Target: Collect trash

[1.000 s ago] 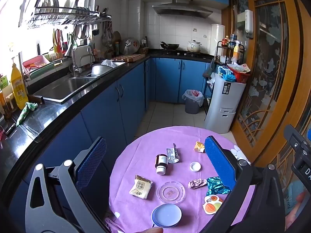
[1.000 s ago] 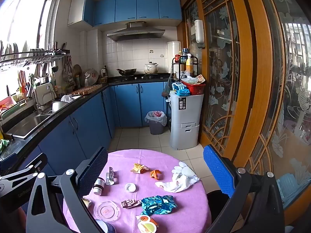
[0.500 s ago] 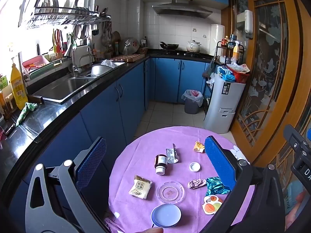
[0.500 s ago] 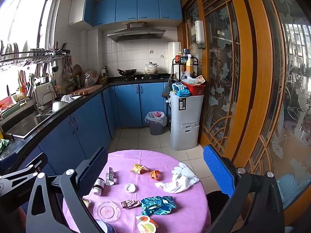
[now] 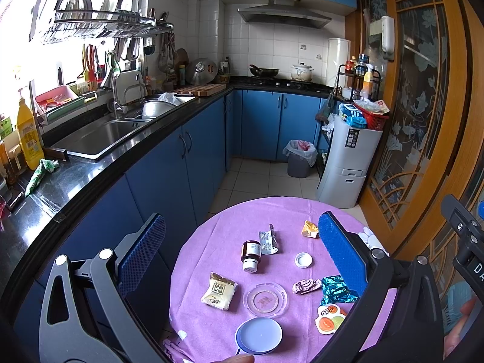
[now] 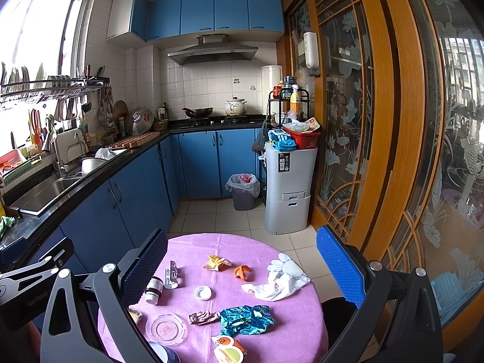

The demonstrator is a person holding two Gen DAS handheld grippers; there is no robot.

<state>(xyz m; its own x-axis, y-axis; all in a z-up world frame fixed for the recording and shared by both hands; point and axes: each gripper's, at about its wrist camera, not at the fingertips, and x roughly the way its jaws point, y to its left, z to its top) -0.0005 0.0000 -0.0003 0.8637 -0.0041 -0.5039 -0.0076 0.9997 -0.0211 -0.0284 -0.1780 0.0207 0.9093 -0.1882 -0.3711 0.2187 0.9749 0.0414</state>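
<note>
Right wrist view shows our right gripper [image 6: 242,272] spread wide and empty above the table [image 6: 296,326], so we should lower squarely over the blue wrapper [image 6: 245,319] before pinching.

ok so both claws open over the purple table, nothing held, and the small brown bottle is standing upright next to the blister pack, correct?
Not quite: the small brown glass bottle lies on its side, not upright, as the left wrist view shows. The rest holds: left claw and right claw are open and empty above the round purple-clothed table, bottle beside the silver blister pack.
</note>
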